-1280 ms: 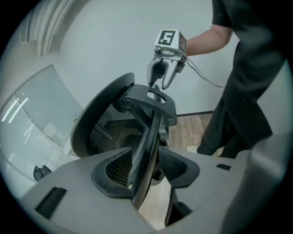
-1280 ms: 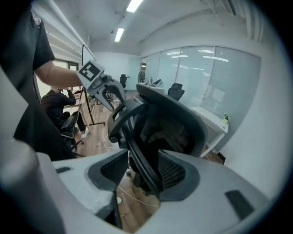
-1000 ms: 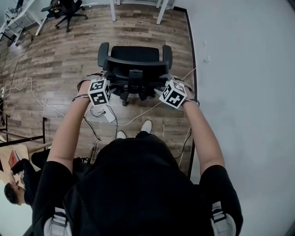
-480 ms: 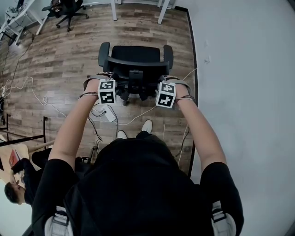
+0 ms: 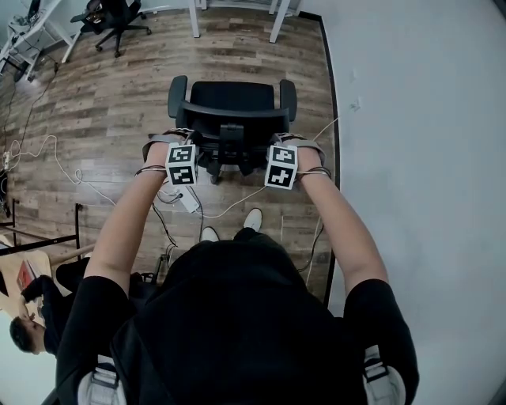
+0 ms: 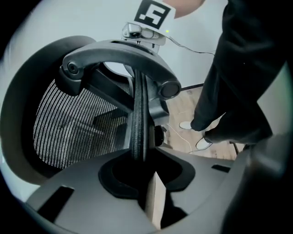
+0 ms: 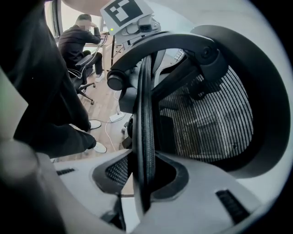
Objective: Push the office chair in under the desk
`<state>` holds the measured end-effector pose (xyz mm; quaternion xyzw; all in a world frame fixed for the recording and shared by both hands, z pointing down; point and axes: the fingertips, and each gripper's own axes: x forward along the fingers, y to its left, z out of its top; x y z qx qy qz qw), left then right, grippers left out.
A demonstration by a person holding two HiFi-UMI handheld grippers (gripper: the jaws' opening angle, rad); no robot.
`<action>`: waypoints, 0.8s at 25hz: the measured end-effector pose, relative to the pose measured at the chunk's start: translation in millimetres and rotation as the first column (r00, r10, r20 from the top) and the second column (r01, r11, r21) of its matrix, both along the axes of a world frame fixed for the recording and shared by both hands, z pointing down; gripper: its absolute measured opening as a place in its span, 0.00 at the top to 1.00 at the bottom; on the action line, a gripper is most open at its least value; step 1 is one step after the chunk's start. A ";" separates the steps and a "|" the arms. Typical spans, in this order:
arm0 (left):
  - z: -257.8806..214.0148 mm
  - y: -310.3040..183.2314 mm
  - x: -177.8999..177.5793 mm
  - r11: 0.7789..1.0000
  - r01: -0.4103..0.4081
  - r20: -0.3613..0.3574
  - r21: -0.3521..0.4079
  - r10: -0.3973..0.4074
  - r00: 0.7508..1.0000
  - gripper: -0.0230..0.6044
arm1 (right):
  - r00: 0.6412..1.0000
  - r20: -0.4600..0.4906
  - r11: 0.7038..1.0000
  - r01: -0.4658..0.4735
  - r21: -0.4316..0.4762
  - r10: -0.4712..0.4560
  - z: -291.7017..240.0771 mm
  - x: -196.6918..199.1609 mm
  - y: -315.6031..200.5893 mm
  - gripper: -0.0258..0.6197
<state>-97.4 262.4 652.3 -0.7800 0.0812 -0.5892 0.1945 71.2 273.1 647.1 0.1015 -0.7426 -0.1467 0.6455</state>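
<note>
Desk [image 5: 195, 17]: only its white legs show, beyond the chair [image 5: 231, 95] and well apart from it. The chair is not yet under.

Backrest [image 5: 229, 111] faces the person.

Left gripper [image 6: 143, 170] is at the chair's left edge, jaws closing round the backrest rim with a sliver of gap showing. Right gripper [image 7: 145, 176] is at the chair's right edge, also closing, pads seemingly on the rim.

Judgement: seat both clamps first, then push level and evenly — lopsided force would likely swivel the chair. Aim between the legs.

Cable [image 5: 237, 198] lies behind the chair — off the path.
</note>
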 end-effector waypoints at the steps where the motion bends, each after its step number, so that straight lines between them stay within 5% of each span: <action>1: 0.5 -0.8 -0.1 1.000 -0.002 0.000 0.006 0.002 1.000 0.82 | 1.000 0.000 1.000 -0.002 0.001 0.002 0.3 0.0 -0.1 0.79; 20: 17.5 -18.2 -0.6 0.999 -0.005 -0.007 0.036 0.005 1.000 0.83 | 1.000 0.006 0.996 -0.024 0.081 0.024 18.5 -0.3 -17.7 0.80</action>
